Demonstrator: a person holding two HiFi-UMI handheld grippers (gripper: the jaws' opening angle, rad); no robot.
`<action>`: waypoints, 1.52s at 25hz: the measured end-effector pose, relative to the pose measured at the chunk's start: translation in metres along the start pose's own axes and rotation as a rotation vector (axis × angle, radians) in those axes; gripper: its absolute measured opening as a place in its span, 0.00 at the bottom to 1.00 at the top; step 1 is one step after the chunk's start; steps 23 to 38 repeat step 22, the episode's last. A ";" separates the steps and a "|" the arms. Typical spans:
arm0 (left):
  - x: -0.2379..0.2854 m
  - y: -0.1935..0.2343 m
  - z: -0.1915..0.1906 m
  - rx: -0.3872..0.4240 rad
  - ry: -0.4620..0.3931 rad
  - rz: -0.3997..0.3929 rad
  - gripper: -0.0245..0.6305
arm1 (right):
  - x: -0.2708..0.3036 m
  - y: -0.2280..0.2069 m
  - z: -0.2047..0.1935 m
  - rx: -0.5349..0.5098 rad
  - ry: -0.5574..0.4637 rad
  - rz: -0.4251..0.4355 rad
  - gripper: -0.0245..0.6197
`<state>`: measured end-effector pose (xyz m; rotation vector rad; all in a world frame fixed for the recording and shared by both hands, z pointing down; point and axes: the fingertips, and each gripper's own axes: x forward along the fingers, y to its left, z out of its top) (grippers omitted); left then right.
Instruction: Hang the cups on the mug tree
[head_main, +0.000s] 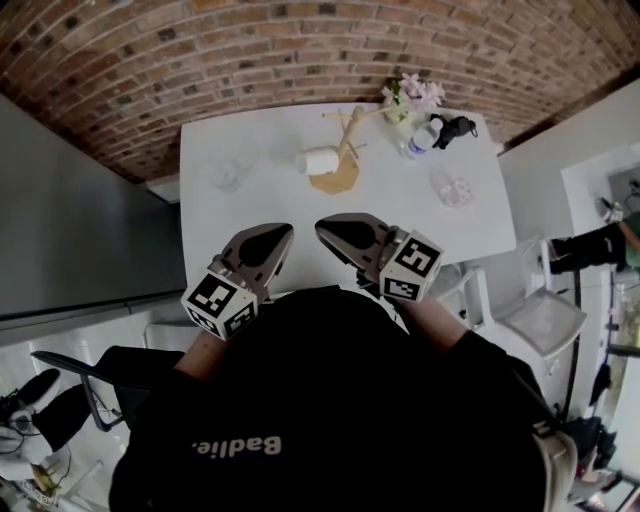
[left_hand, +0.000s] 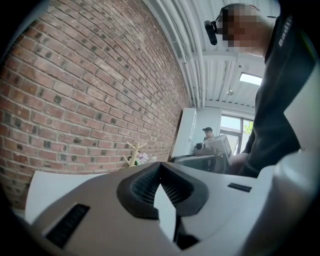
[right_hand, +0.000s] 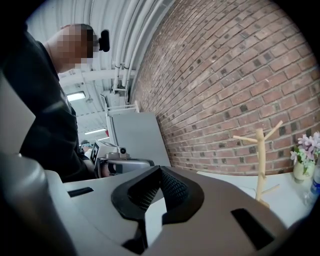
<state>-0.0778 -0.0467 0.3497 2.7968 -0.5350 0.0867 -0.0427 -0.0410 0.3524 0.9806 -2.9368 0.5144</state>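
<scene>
One white surface (head_main: 300, 215) fills the middle of your head view, its far edge against a brick wall (head_main: 300, 50) and a grey panel (head_main: 80, 230) along its left side. A white chair (head_main: 540, 320) stands off its near right corner. White pipes (left_hand: 190, 60) run along the ceiling where it meets the wall. In the left gripper view, a person (left_hand: 207, 132) in a cap shows far off by a window.

At the back of the surface stands the tree (head_main: 348, 135). It is pale bare wood, a thin upright trunk with short pegs angled upward, on a flat tan base. The pegs that the right gripper view shows are bare. A white cup (head_main: 320, 161) sits just left of the trunk, on its side as seen from above. You cannot tell from here whether it hangs from a low peg or lies on the surface. One clear glass (head_main: 232, 170) stands further left, well apart from the tree, and another stands off to the tree's right. Behind the tree on the right are a vase (head_main: 410, 98) of pale flowers, a bottle (head_main: 424, 138) and a small black object (head_main: 455, 127).

You hold both tools low over the near edge, well apart from the cups. Your left tool (left_hand: 161, 167) has its jaws fully together with nothing between the pads. Your right tool (right_hand: 160, 172) is the same, closed and empty.
</scene>
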 end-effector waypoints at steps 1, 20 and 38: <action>0.000 0.000 0.001 0.004 0.002 -0.002 0.04 | 0.000 0.000 0.000 0.000 -0.001 -0.002 0.09; -0.007 0.002 0.005 0.007 0.009 0.003 0.04 | 0.006 0.004 0.004 -0.001 0.010 0.006 0.09; -0.008 0.000 0.004 0.006 0.009 0.005 0.04 | 0.005 0.006 0.004 0.001 0.013 0.010 0.09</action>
